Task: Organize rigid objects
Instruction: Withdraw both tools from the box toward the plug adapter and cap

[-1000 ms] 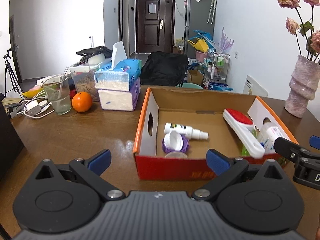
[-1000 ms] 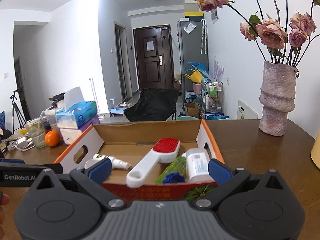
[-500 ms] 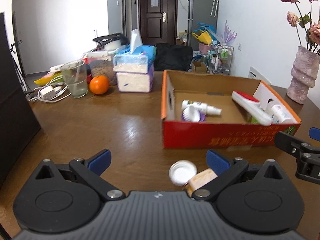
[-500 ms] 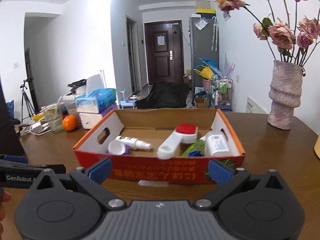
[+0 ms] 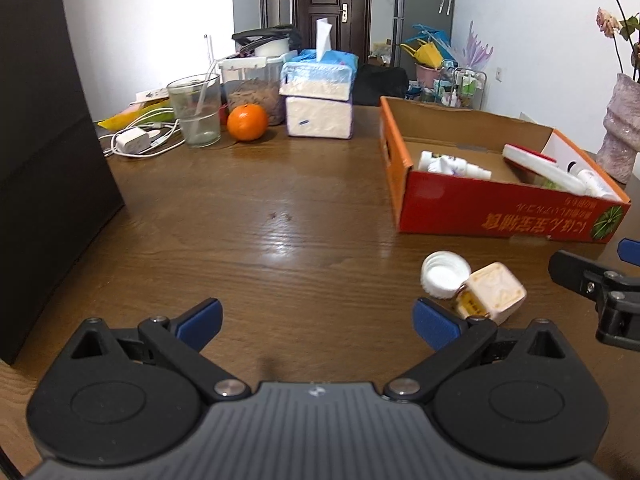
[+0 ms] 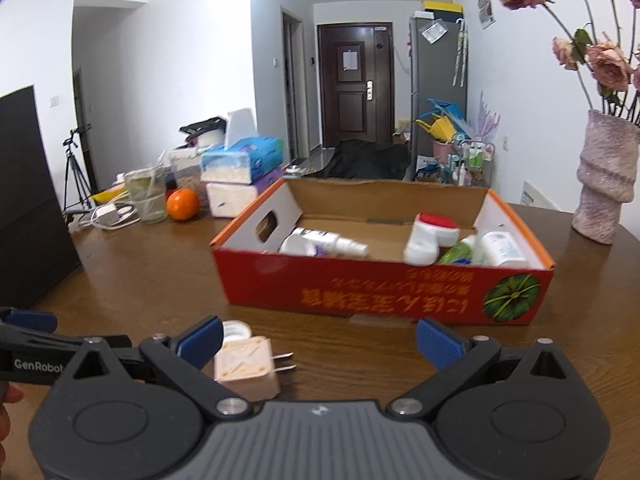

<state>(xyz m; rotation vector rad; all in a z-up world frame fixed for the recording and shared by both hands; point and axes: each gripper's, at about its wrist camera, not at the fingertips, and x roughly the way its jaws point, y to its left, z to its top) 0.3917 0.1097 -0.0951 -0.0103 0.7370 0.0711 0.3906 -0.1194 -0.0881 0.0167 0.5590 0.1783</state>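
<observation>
Both claws are wide apart and hold nothing. The left claw [image 5: 316, 318] and the right claw [image 6: 320, 340] sit low over the brown counter [image 5: 240, 220]. A tan plug [image 6: 246, 372] and a white cap [image 5: 445, 274] lie touching on the counter, near the red box [image 6: 380, 292]. Inside the box are a spray bottle [image 6: 332, 242], a red and white brush [image 6: 430, 236] and a white bottle [image 6: 502, 248].

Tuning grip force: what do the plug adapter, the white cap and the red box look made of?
Plug adapter: likely hard plastic, cream, matte, embossed face; two shiny metal prongs.
White cap: probably thin moulded plastic, ribbed rim, slight sheen.
Red box: cardboard, printed outside, raw brown inside, cut edges showing.
</observation>
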